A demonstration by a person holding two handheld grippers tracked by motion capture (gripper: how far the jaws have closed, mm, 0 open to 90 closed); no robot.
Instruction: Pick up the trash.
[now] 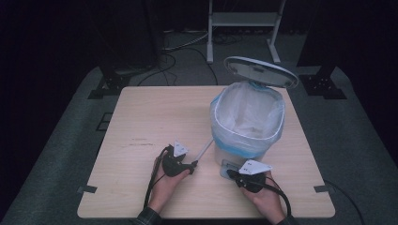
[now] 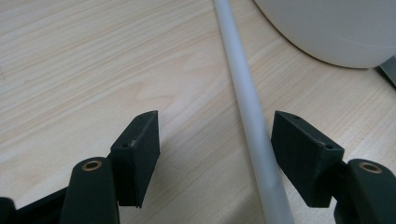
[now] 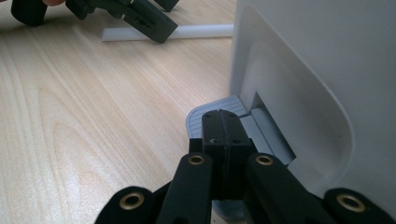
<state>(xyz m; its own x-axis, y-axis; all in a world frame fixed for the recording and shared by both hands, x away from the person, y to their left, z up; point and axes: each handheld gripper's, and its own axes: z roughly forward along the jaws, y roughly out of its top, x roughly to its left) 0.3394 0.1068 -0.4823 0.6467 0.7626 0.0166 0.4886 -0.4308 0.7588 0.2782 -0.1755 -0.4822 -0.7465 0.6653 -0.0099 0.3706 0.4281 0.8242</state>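
Nearest, the right gripper, jaws shut on nothing, presses on the grey pedal of the bin, whose lid stands raised. Left of it, the left gripper straddles the white rod on the table, jaws apart; the rod lies beside one pad.

One table is seen, a light wooden one. One white pedal bin is counted on its right half, with one lid raised at the far side, one translucent liner folded over the rim, and one grey pedal at its near foot. One white rod is counted on the tabletop, left of the bin. Two black grippers are counted near the front edge: the left gripper and the right gripper. Two hands are counted, one per gripper.
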